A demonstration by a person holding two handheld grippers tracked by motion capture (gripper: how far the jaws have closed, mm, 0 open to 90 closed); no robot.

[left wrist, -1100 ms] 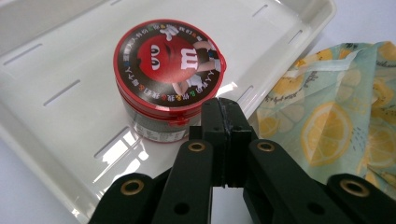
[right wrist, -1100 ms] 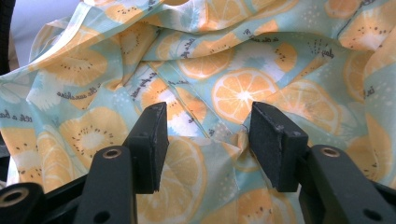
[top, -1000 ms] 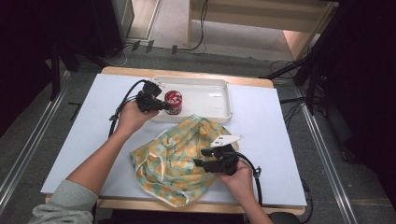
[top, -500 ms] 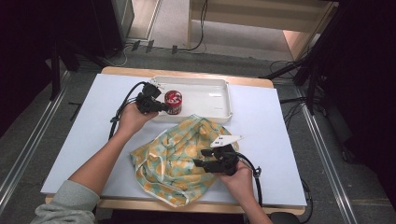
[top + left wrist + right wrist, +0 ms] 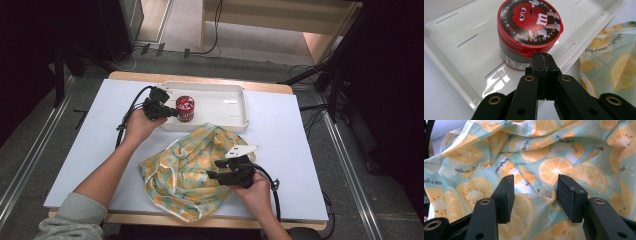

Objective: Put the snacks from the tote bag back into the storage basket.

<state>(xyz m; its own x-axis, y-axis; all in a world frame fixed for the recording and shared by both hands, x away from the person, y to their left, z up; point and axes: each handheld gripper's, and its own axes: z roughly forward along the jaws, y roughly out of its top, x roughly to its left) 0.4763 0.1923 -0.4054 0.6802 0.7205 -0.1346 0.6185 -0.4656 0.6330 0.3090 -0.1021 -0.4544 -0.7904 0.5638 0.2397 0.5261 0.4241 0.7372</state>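
Almost nothing differs from a second ago: both hands keep their places, and the round jar (image 5: 529, 32) stays upright in the white tray (image 5: 235, 100). The left gripper (image 5: 543, 62) has its fingers clenched together on nothing, their tips at the jar's red lid rim, possibly touching it; the angle makes contact hard to judge. The right gripper (image 5: 534, 195) hovers over the crumpled lemon-print bag (image 5: 190, 170), fingers released and parted, cloth bunched between them. The glossy plastic tray sits at the far edge of the white bench (image 5: 295, 135); the bag's thin, wrinkled fabric overlaps its near rim.
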